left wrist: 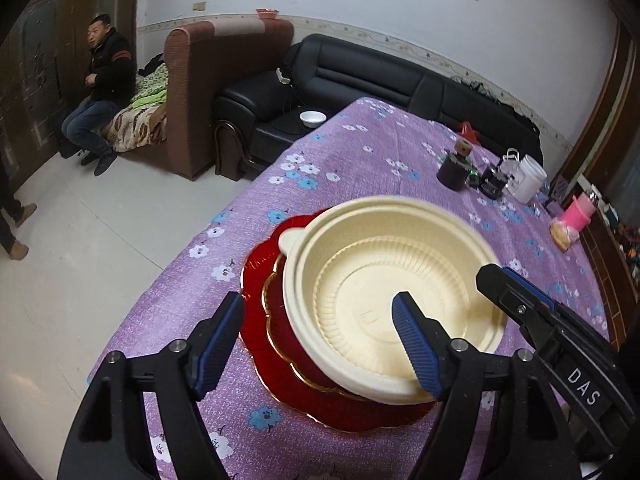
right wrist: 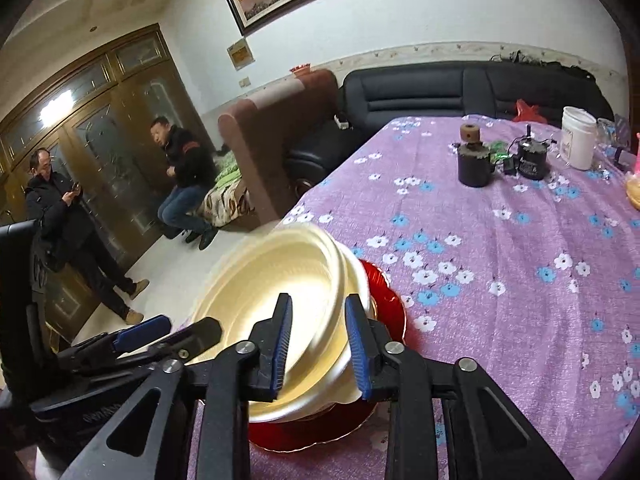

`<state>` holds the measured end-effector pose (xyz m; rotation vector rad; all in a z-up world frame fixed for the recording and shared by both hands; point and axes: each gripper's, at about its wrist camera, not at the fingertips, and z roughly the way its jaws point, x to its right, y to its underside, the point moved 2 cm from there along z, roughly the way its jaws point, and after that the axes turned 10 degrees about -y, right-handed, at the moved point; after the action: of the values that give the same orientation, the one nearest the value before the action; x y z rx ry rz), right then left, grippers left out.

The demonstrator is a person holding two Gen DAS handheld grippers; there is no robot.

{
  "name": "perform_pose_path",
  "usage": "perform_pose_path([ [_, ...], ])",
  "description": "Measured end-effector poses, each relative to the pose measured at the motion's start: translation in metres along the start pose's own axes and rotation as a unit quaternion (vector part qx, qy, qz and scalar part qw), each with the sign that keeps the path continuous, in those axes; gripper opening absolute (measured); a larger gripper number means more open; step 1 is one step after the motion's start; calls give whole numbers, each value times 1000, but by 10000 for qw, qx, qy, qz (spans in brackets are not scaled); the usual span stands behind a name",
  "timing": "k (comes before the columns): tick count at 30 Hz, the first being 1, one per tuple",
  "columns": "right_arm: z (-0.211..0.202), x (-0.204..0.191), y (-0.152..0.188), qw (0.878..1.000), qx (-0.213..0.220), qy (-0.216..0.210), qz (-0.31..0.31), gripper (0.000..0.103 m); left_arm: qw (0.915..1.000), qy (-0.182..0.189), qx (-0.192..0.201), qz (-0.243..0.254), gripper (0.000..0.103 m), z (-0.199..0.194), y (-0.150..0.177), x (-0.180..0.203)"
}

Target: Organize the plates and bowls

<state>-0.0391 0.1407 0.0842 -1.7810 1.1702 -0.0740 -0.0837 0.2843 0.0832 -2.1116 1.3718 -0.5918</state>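
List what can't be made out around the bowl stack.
Right wrist view: cream bowls motion-blurred; their number is unclear.
Same blur hides whether the right gripper presses the rim.
Both views: red plates mostly covered by the bowls.
Left wrist view: white tub label too small.

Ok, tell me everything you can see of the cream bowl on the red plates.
The cream bowl looks like thin plastic: round, shallow, ribbed inside, with a small tab handle on the rim. It seems to be two nested. It sits tilted on the stacked red plates. The right gripper straddles its rim; contact is unclear. The left gripper is open, one finger over the inside.
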Motion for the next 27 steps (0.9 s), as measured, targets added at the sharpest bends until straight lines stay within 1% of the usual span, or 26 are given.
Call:
perform_pose_path([
  [2,-1,1,0,10000,30,33,-19,44,10000,18,-5,-48,78,0,0,-1],
  [3,-1,3,1,10000,24,49,-16,46,10000,9,-1,-66,78,0,1,-1],
  [5,0,5,3,9999,-5,102,-11,48,10000,-38,34,-79,79,-1,2,-1],
  [7,0,8,6,9996,-10,279,-57,50,9999,-40,49,-107,79,-2,3,0],
  [11,2,9,11,9977,-24,641,-231,61,9998,-57,111,-177,79,-4,3,-1],
  [14,1,13,14,9980,-7,603,-203,62,9995,-91,173,-229,79,-6,3,-2],
  [15,-2,14,14,9982,36,569,-171,62,9994,-100,192,-263,79,-6,2,-3],
  [18,-17,17,13,9981,405,466,-40,62,9988,-147,278,-362,79,-10,2,-6],
  [21,-36,19,12,9949,857,531,24,64,9977,-247,413,-469,79,-14,2,-10],
  [23,-46,20,13,9925,1052,615,78,66,9966,-363,519,-518,79,-18,3,-10],
  [24,-52,21,14,9912,1139,667,118,66,9953,-503,613,-548,80,-22,3,-10],
  [25,-55,22,15,9904,1186,694,150,66,9938,-653,709,-563,81,-25,4,-10],
  [27,-61,24,19,9896,1207,747,213,66,9874,-1133,949,-570,89,-34,4,-10],
])
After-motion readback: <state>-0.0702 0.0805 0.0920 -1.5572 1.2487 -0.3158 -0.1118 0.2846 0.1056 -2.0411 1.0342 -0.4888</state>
